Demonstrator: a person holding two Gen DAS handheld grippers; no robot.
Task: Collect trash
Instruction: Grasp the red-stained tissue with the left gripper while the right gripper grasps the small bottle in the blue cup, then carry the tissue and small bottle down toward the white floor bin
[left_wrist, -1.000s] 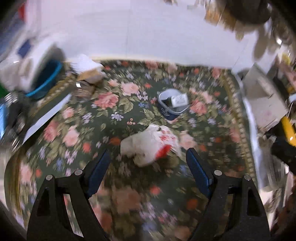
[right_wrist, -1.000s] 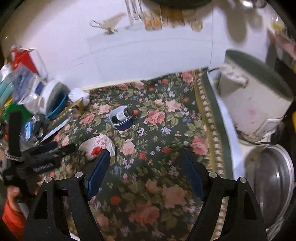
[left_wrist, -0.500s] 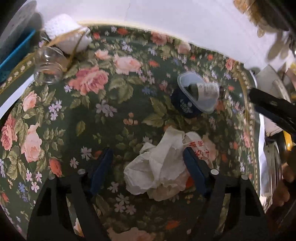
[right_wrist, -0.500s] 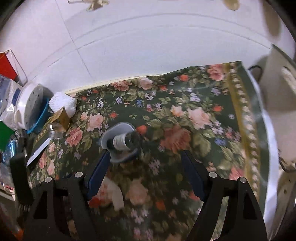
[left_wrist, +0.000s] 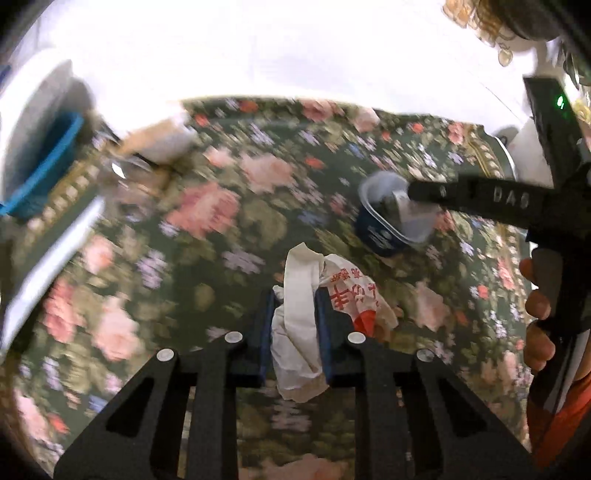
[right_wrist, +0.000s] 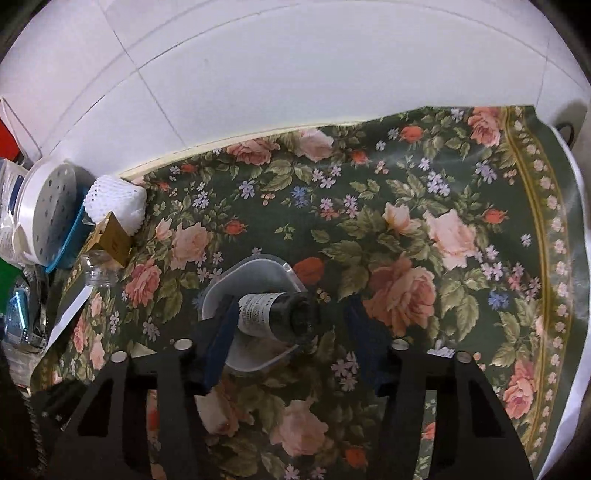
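On the floral tablecloth (left_wrist: 207, 229), left wrist view: left gripper (left_wrist: 293, 332) closing, pads pinching the crumpled white wrapper (left_wrist: 295, 325). Right wrist view: right gripper (right_wrist: 291, 328) closing around the dark bottle (right_wrist: 277, 314) lying in a plastic tub (right_wrist: 255, 273); left pad touches, right pad apart.

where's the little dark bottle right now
In the right wrist view the dark bottle lies tilted in the small plastic tub on the floral cloth, low and left of centre, between the closing fingers of the right gripper.
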